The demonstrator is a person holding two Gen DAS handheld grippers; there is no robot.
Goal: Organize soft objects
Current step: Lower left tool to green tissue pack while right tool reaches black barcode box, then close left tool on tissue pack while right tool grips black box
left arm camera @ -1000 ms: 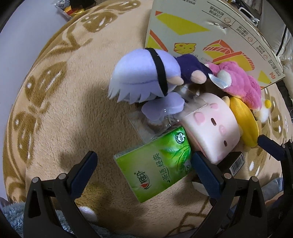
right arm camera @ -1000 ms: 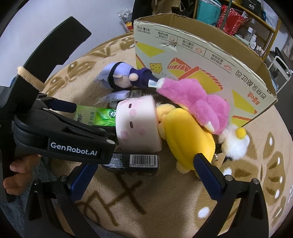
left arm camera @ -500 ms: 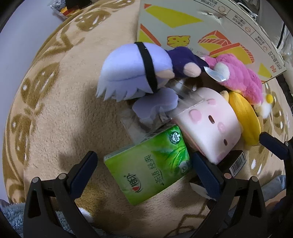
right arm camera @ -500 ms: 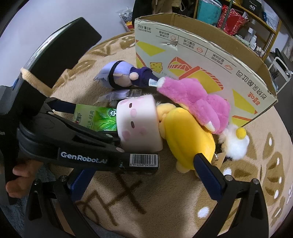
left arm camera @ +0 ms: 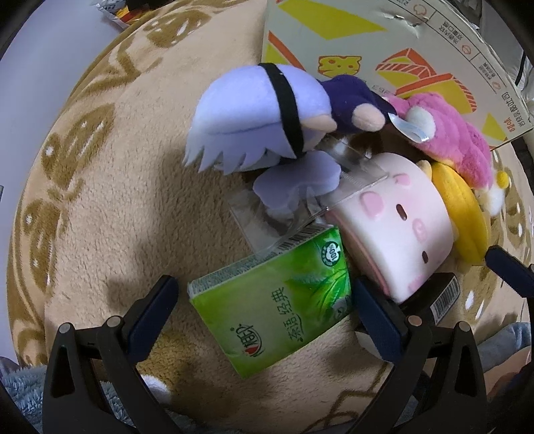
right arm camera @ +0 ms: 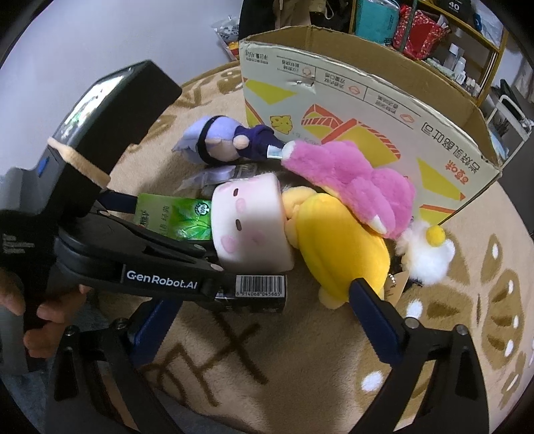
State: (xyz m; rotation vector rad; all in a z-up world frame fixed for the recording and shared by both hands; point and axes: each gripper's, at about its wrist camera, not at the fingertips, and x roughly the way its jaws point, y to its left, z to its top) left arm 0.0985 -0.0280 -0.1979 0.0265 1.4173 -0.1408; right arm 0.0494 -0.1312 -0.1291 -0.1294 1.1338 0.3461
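A green tissue pack lies on the tan rug between the open fingers of my left gripper. Behind it lie a lilac-haired plush doll, a pale pink pig block plush, a yellow plush and a pink plush. In the right wrist view my right gripper is open, low in front of the pig block and the yellow plush. The left gripper's body crosses that view at the left, over the tissue pack.
An open cardboard box stands behind the pile, also in the left wrist view. A black barcoded pack lies in front of the pig block. Clear plastic wrap lies under the doll. Shelves with clutter are beyond.
My left gripper has moved in closer, so the tissue pack now sits between its fingers. In the right wrist view the left gripper's body has pushed further right. The right gripper has not moved.
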